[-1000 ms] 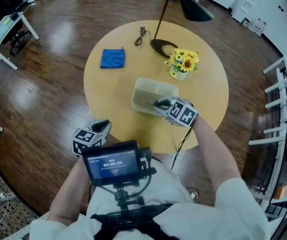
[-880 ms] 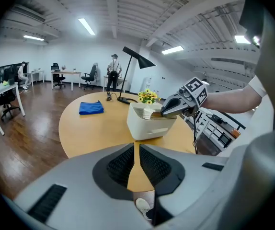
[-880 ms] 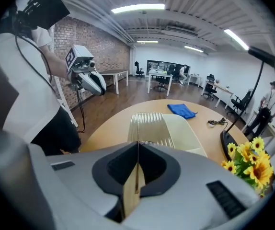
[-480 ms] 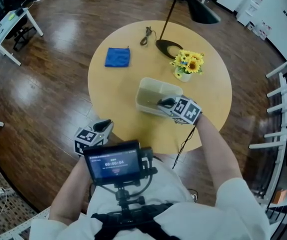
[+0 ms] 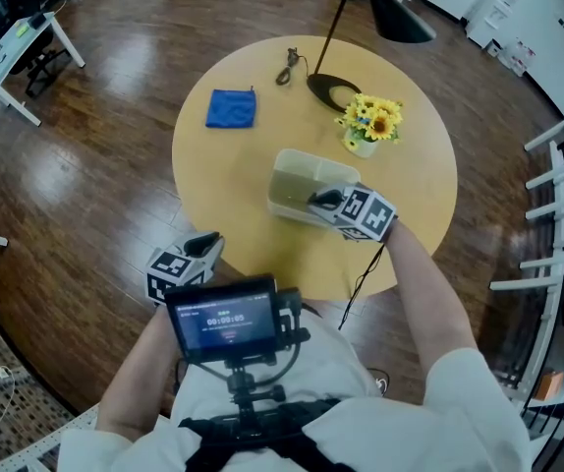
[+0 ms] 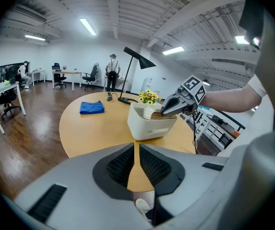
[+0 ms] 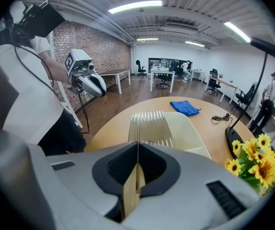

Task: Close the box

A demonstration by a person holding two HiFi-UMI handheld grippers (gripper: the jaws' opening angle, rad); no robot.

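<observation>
A white open-topped box [image 5: 297, 173] stands in the middle of the round wooden table [image 5: 223, 185]. My right gripper [image 5: 313, 202] reaches over the box's near right edge and is shut on the thin ribbed lid [image 7: 149, 123], which lies partly across the box [image 7: 195, 128]. The left gripper view shows the lid's edge at the box [image 6: 149, 126], under the right gripper [image 6: 168, 110]. My left gripper [image 5: 206, 241] hangs off the table's near left edge, apart from the box. Its jaws [image 6: 137, 150] are shut with nothing in them.
A blue cloth [image 5: 231, 108] lies at the table's far left. A black lamp base [image 5: 327, 90], a coiled cable [image 5: 287, 67] and a pot of yellow flowers [image 5: 370, 124] stand behind the box. White racks [image 5: 557, 214] stand to the right.
The head view has shifted slightly. Both grippers keep their places relative to the box and table.
</observation>
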